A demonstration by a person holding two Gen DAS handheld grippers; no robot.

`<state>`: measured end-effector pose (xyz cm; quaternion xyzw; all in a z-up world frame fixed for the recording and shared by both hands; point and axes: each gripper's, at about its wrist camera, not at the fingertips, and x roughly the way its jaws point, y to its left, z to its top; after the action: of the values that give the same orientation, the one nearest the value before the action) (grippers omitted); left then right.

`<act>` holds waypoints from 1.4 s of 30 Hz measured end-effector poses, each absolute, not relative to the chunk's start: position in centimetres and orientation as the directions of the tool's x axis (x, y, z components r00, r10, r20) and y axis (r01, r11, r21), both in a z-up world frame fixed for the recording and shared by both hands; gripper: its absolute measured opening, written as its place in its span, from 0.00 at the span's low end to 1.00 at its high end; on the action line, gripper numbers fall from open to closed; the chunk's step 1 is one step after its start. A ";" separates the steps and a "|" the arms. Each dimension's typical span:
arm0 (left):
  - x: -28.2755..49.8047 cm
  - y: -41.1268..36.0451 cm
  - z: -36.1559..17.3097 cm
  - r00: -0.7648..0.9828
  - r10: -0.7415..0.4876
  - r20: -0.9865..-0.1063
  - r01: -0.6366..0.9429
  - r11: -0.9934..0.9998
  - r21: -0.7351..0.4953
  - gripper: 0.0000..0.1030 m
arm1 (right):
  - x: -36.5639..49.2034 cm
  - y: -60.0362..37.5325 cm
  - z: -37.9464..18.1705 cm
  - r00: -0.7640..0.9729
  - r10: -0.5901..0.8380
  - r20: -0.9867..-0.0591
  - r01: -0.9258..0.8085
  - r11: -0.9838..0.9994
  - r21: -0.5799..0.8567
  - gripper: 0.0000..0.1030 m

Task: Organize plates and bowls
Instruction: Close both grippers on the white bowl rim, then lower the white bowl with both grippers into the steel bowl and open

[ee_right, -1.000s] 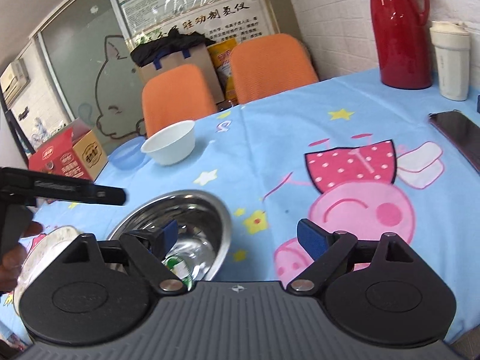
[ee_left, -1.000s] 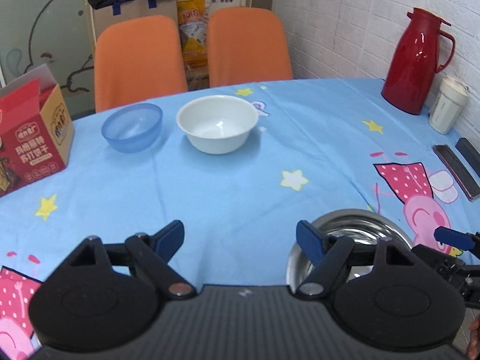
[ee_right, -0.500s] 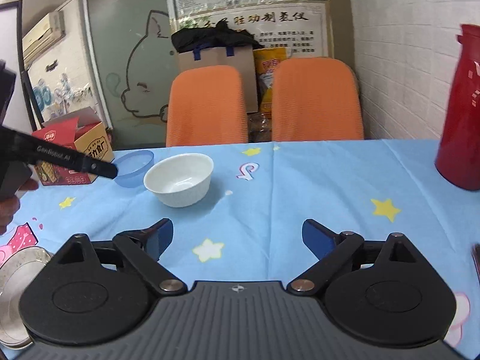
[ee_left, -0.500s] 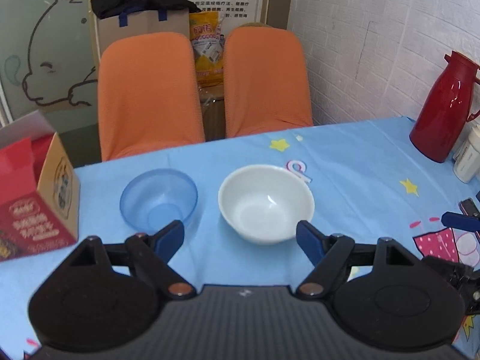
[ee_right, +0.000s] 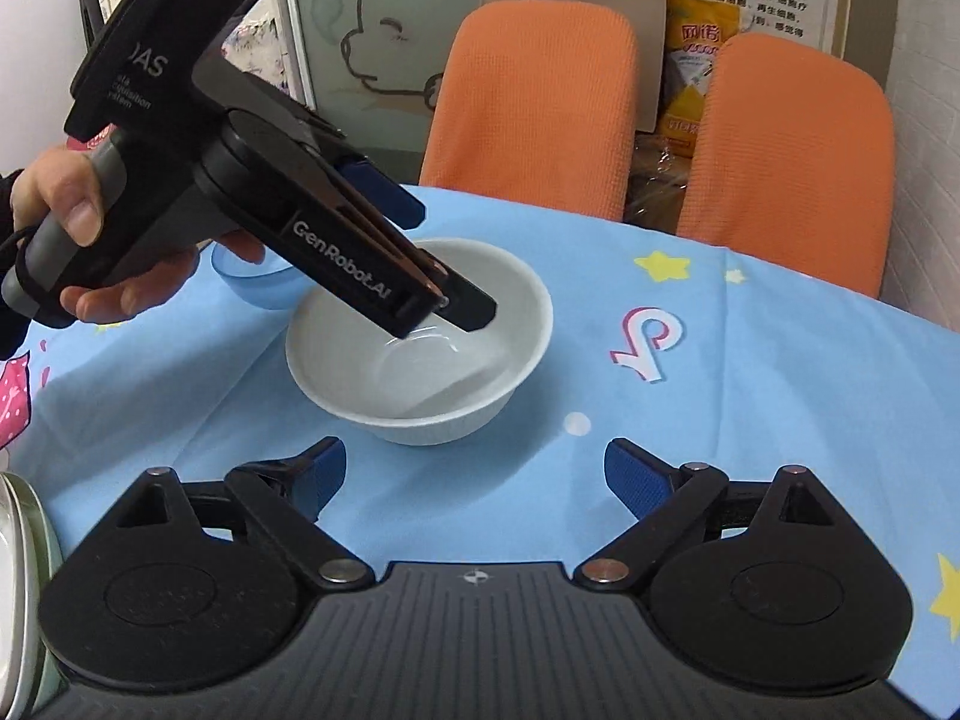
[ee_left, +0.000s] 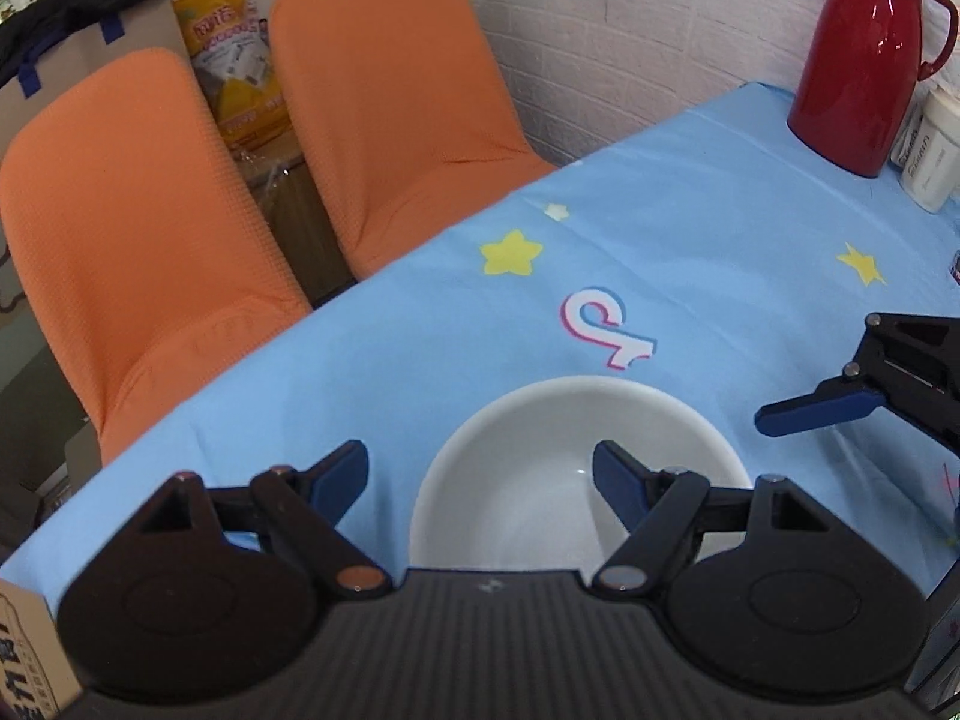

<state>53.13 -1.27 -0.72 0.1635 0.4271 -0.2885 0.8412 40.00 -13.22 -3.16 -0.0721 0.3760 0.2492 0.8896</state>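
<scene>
Both hand-held grippers closed in fast; left hand-held gripper (ee_left: 480,474), spread wide, now straddles the round white ceramic bowl's (ee_left: 540,438) rim, lower centre, grab looks imminent.

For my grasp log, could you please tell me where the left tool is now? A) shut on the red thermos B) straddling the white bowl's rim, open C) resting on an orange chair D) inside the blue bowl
B: the left tool is open, with one finger inside the white bowl and the other outside its rim.

White bowl (ee_right: 420,354) ahead of the claw, blue bowl (ee_right: 252,276) behind it, starry sky-blue tablecloth (ee_right: 750,396) beneath, orange chairs (ee_right: 528,114) beyond.
</scene>
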 end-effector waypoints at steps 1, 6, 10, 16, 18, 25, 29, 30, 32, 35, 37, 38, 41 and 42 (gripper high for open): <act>53.4 -1.4 -1.2 0.462 -0.339 -0.819 0.625 0.780 0.029 0.76 | 40.5 -12.9 -3.4 0.584 0.388 -0.713 -0.500 0.864 0.061 1.00; 53.3 -1.5 -2.4 0.449 -0.345 -0.824 0.622 0.783 0.011 0.74 | 42.0 -11.1 -4.3 0.553 0.394 -0.734 -0.523 0.850 0.062 1.00; 52.3 -1.8 -1.9 0.465 -0.349 -0.814 0.629 0.777 0.026 0.64 | 42.3 -10.8 -4.2 0.548 0.434 -0.715 -0.544 0.834 0.089 1.00; 51.2 -2.2 -0.2 0.507 -0.363 -0.782 0.614 0.788 0.033 0.64 | 40.5 -10.8 -2.6 0.612 0.414 -0.675 -0.539 0.842 0.027 1.00; 50.4 -2.3 0.7 0.508 -0.387 -0.769 0.617 0.787 0.011 0.62 | 39.6 -11.2 -1.7 0.634 0.411 -0.655 -0.527 0.850 0.023 1.00; 44.0 -4.6 4.6 0.558 -0.434 -0.708 0.642 0.766 0.036 0.63 | 34.0 -12.6 1.8 0.701 0.398 -0.592 -0.488 0.873 0.009 1.00; 39.9 -5.4 6.2 0.565 -0.460 -0.685 0.647 0.763 0.021 0.63 | 29.7 -13.6 3.0 0.739 0.376 -0.559 -0.470 0.882 -0.027 1.00; 38.7 -5.6 6.6 0.565 -0.464 -0.683 0.646 0.763 0.016 0.63 | 28.6 -13.9 3.2 0.749 0.372 -0.549 -0.463 0.886 -0.031 1.00; 36.6 -5.8 6.8 0.560 -0.471 -0.682 0.645 0.764 0.002 0.63 | 26.7 -14.5 3.4 0.759 0.368 -0.538 -0.455 0.890 -0.032 1.00; 33.1 -6.2 6.3 0.546 -0.481 -0.686 0.652 0.758 -0.013 0.63 | 23.6 -15.4 3.6 0.762 0.366 -0.534 -0.447 0.894 -0.024 1.00; 30.6 -6.4 5.7 0.536 -0.486 -0.690 0.659 0.752 -0.018 0.63 | 21.5 -15.9 3.3 0.761 0.362 -0.538 -0.437 0.899 -0.013 1.00; 29.5 -6.5 5.3 0.532 -0.489 -0.692 0.661 0.750 -0.022 0.63 | 20.4 -16.2 3.2 0.759 0.363 -0.540 -0.433 0.902 -0.003 1.00; 26.7 -6.8 3.9 0.515 -0.488 -0.705 0.662 0.749 -0.035 0.63 | 18.0 -16.5 2.5 0.751 0.355 -0.556 -0.417 0.909 0.017 1.00; 25.9 -6.8 3.4 0.509 -0.488 -0.709 0.663 0.747 -0.038 0.63 | 17.3 -16.5 2.1 0.748 0.351 -0.563 -0.414 0.910 0.019 1.00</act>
<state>25.86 -6.83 3.45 0.1199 0.3652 -0.3346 0.8604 17.32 -16.46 2.15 -0.0536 0.2901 0.2049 0.9333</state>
